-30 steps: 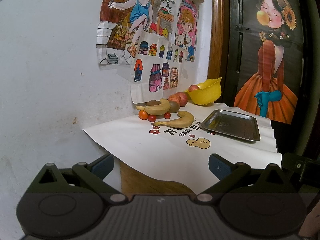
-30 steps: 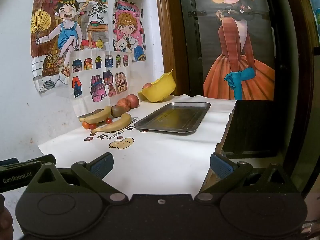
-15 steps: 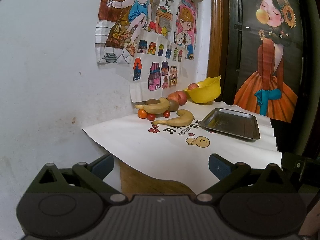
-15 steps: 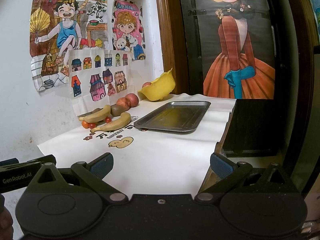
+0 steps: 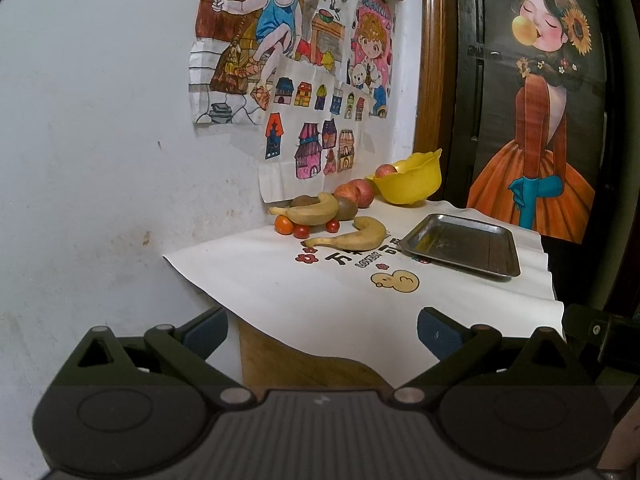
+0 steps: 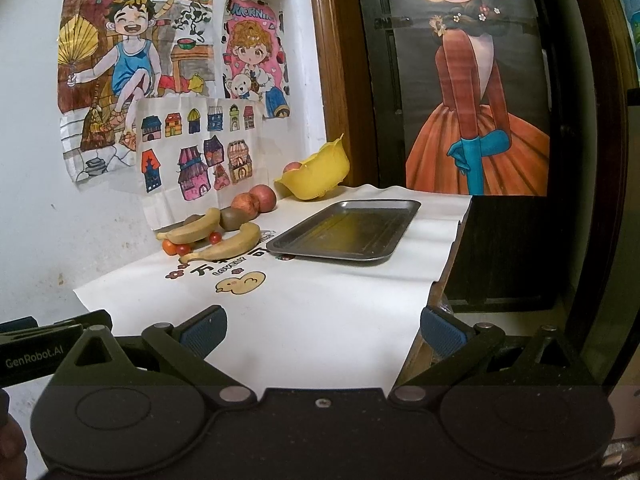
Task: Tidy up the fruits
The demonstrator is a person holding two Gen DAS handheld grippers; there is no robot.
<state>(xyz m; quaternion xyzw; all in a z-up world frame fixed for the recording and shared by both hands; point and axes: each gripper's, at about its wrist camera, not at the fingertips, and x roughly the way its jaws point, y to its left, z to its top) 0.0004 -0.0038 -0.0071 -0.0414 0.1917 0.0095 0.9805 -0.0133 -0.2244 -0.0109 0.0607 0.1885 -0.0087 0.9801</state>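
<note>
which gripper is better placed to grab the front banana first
Probably left. The left gripper sits at the table's banana-side corner, facing the front banana; the right gripper faces the tray. Both are open.

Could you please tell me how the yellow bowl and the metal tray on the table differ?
The yellow bowl is deep, wavy-rimmed and tilted, with an apple in it; the metal tray is flat, shallow, rectangular and holds no fruit. The bowl stands nearer the wall, the tray in front of it. Both rest on the white cloth.
</note>
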